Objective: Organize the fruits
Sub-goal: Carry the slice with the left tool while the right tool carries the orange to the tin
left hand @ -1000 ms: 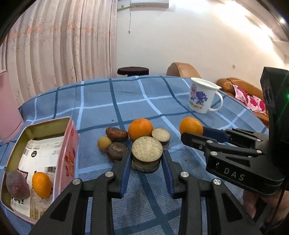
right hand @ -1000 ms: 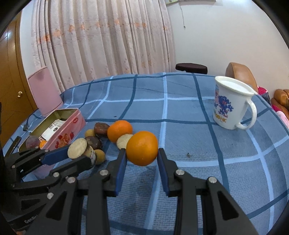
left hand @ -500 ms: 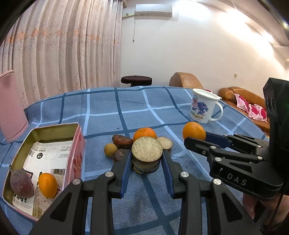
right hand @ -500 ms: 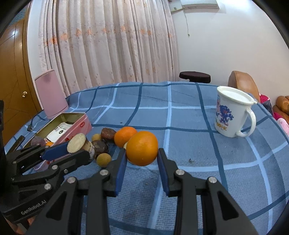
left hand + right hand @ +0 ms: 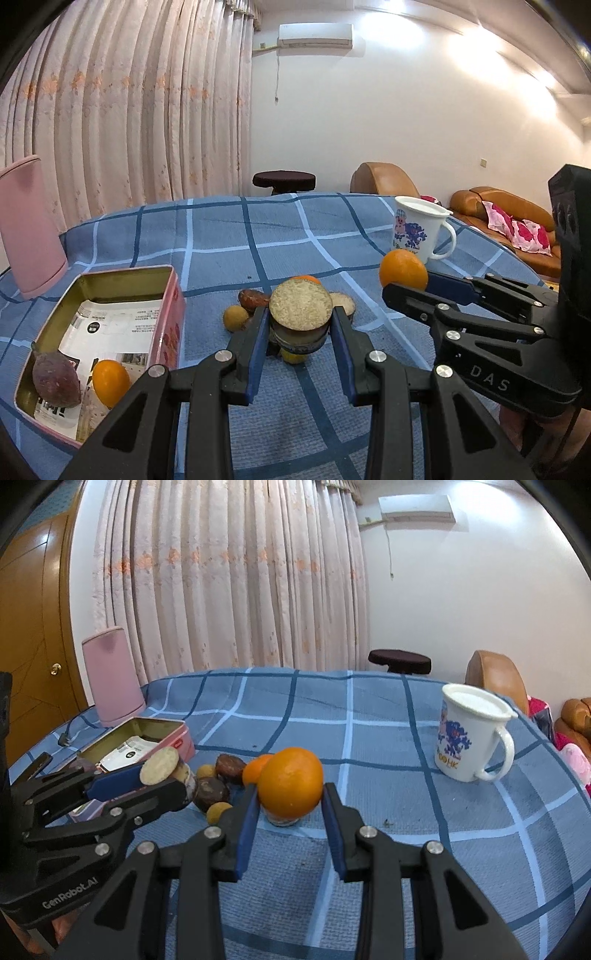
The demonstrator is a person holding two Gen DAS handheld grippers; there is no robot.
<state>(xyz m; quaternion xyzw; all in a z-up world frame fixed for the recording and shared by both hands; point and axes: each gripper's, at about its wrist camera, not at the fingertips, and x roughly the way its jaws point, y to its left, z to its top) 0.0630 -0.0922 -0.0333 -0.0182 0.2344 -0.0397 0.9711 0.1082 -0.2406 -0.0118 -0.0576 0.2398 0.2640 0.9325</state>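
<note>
Fruits clamped, orange (image 5: 290, 782) in right gripper (image 5: 289, 805), cut-faced piece (image 5: 300, 314) in left gripper (image 5: 300, 332), lifted for tin (image 5: 110, 280) at left.

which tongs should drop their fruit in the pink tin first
Probably the left tongs: they hold the cut fruit right beside the pink tin, while the right tongs with the orange are farther off.

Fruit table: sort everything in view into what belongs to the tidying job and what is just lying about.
Job: orange in right gripper; cut fruit in left gripper; loose fruits on cloth; pink tin holding a purple fruit and small orange.

Lying about: mug; pink container; stool; sofa.
</note>
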